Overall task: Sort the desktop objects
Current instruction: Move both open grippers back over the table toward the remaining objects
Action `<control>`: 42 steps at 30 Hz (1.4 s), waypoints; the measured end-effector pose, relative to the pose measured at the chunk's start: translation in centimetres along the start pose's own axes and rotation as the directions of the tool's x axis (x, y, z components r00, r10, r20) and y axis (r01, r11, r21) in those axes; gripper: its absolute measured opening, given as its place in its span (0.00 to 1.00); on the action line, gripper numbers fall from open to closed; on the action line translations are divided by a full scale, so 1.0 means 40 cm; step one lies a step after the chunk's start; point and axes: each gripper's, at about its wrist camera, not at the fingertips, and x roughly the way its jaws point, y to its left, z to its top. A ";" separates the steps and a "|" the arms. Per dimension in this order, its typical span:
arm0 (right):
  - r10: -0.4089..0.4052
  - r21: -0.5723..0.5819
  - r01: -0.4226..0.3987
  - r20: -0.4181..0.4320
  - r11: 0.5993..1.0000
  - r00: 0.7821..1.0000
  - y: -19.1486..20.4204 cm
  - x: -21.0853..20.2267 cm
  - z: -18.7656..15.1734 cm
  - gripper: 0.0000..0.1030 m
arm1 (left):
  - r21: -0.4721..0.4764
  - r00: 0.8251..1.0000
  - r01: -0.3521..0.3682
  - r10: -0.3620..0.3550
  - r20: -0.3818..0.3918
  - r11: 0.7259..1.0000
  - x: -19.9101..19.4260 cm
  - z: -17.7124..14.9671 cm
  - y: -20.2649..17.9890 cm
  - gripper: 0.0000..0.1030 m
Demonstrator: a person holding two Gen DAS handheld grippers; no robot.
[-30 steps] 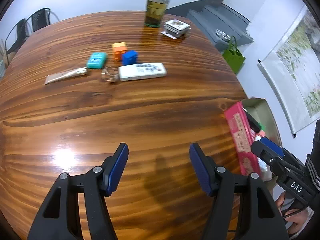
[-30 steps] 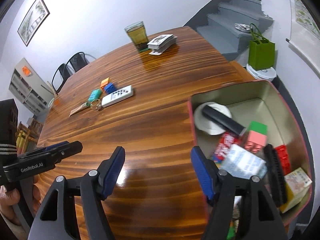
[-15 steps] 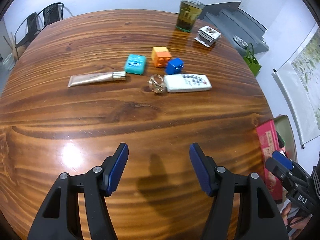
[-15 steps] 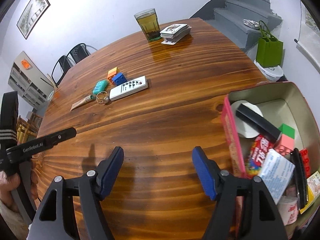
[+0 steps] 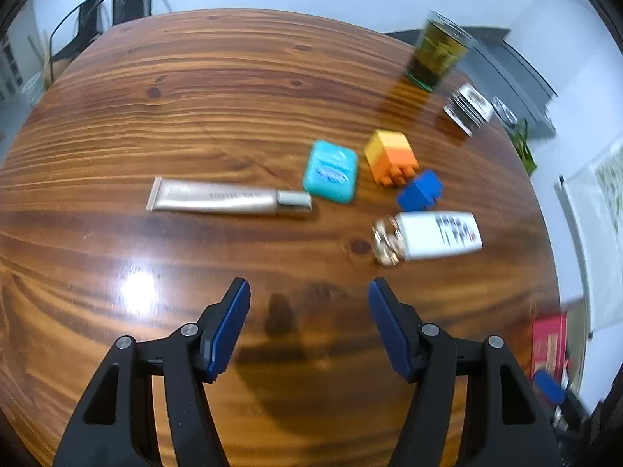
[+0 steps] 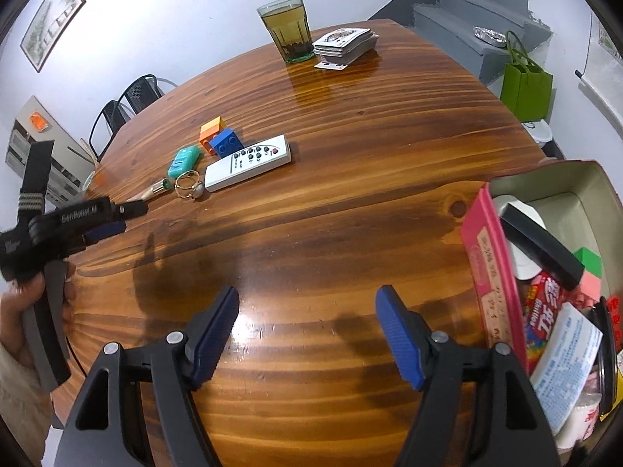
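Your left gripper (image 5: 307,327) now sits nearer the tube (image 5: 218,199) and remote (image 5: 440,234); the box (image 6: 490,272) slides to the right edge.

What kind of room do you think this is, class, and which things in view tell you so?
Probably a room in a home: a wooden table holding a glass of tea and playing cards, with stairs behind it.

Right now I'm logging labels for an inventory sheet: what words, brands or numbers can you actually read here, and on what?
"GenRobot.AI": on the body of the left gripper, somewhat blurred.
Tube: one printed line, too blurred to read.
Remote control: button markings too small to read.
Pink box: print on its wall too small to read.
Red packet in the box: large white characters, not legible to me.
White leaflet: blue print, too small.
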 end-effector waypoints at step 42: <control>0.041 -0.082 -0.045 -0.050 0.996 0.998 0.099 0.164 0.095 0.74 | -0.051 0.990 -0.133 0.135 0.034 0.990 0.100 0.092 0.126 0.66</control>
